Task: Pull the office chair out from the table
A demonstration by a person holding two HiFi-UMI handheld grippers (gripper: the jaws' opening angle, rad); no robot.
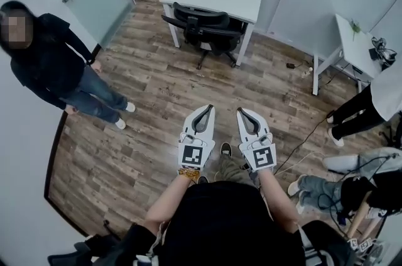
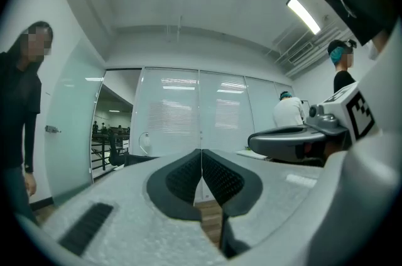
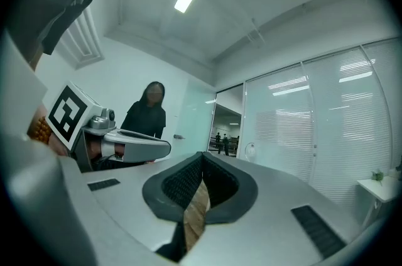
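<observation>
Head view: holding left gripper (image 1: pixel 208 109) and right gripper (image 1: pixel 241 111) clenched, empty, well apart from the far office chair (image 1: pixel 204 29). Advisably opening jaws before gripping its backrest.

Both grippers out in front, side by side, jaws closed and empty.
Holds the left gripper (image 1: pixel 206 109) and the right gripper (image 1: pixel 242 112) level and near each other, tips pointing ahead and leaning slightly inward. Jaws pressed together on each, with nothing between them. Marker cubes (image 1: pixel 194 156) facing up at the rear, with bare forearms (image 1: pixel 164 203) stretched out behind them from a dark top.
</observation>
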